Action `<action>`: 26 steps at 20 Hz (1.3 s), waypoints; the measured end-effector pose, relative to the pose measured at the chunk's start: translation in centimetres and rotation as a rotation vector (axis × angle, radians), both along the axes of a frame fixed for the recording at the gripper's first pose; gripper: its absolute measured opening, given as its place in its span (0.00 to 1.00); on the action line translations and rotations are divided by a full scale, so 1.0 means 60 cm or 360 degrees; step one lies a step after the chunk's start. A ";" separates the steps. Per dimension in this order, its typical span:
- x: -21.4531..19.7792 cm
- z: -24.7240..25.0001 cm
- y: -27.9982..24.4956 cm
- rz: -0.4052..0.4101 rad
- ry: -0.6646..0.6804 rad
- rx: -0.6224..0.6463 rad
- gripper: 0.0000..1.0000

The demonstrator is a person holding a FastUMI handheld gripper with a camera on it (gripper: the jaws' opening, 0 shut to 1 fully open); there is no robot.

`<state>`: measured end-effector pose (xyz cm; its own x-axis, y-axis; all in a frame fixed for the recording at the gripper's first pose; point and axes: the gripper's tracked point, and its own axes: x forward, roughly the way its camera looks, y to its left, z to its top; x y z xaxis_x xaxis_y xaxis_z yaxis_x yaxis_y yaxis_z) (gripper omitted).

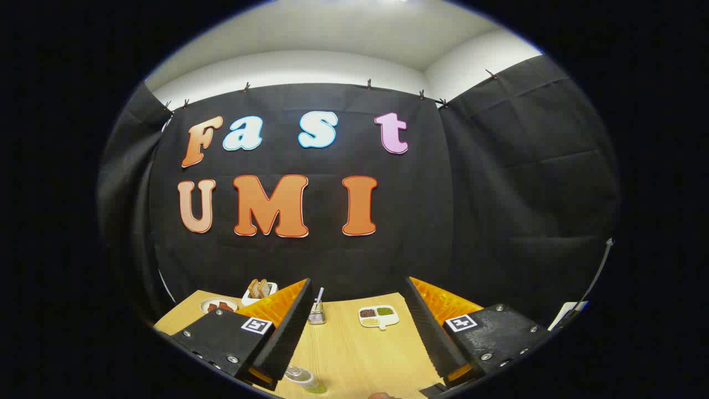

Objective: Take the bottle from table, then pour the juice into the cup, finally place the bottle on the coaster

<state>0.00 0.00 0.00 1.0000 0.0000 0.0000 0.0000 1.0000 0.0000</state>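
Nearest the lens, my gripper (354, 327) shows its two fingers spread wide with nothing between them but bare table (354, 354). Low by the left finger's base stands the bottle (303, 379), clear with greenish juice, seen from above and not yet taken. I judge the wide spread is meant to admit the bottle's body. Something small and brownish at the near table edge is too cut off to name. Beyond the fingertips lie a small metal rack (317, 315) and a divided dish (378, 317); farther left, a plate (218, 305) and a tray of bread slices (258, 290). I hold the tool high and nearly level, aimed toward the far wall rather than down at the bottle.
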 end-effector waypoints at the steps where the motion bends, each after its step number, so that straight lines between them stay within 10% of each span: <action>1: 0.000 -0.001 0.002 0.0008 0.0004 -0.0009 0.98; 26: -0.016 -0.051 -0.006 0.0040 0.0103 -0.0002 0.98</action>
